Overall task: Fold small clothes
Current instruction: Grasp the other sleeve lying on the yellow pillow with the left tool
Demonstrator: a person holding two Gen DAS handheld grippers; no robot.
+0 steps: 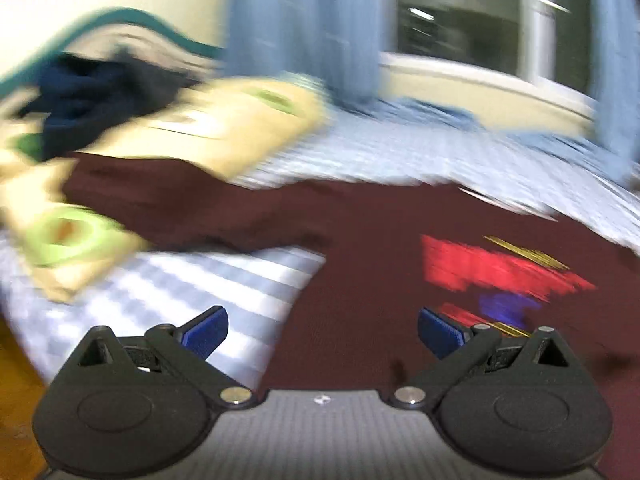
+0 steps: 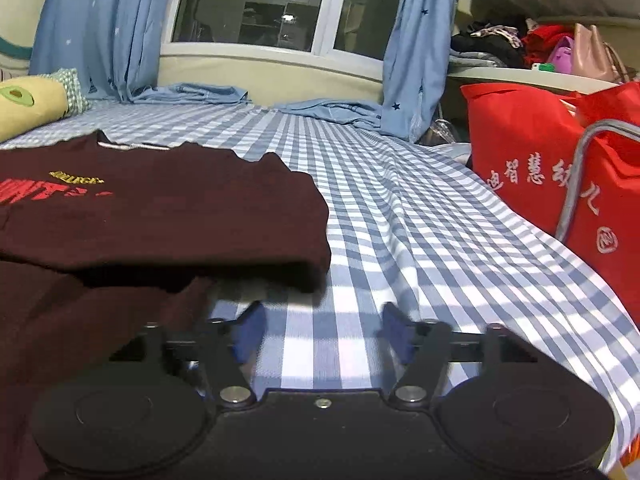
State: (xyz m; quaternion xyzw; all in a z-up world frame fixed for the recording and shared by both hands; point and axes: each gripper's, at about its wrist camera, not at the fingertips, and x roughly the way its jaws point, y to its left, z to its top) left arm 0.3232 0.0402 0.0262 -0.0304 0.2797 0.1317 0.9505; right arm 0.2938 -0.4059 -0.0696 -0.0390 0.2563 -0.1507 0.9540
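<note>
On the blue-and-white checked bedsheet (image 1: 168, 292), as the blurred left wrist view shows it, a maroon T-shirt (image 1: 360, 232) lies spread, its red print (image 1: 492, 268) just ahead of the right-hand pad. The left gripper (image 1: 322, 330) stands wide, with nothing between its blue pads (image 1: 206, 330); it hangs over the shirt's edge, one pad above the sheet and the other above the maroon cloth. Beyond the shirt lie a cream cloth with green avocado prints (image 1: 224, 128) and a dark navy garment (image 1: 80, 108), both smeared by blur.

From the right wrist view, the maroon T-shirt (image 2: 160, 216) lies to the left, one side folded over so its edge casts a shadow on the sheet. The right gripper (image 2: 322, 334) is spread wide and empty over bare checked sheet (image 2: 400, 208), just beside the shirt's folded edge. A red bag (image 2: 540, 160) stands at the right, and blue curtains (image 2: 100, 20) hang by the window (image 2: 260, 4).
</note>
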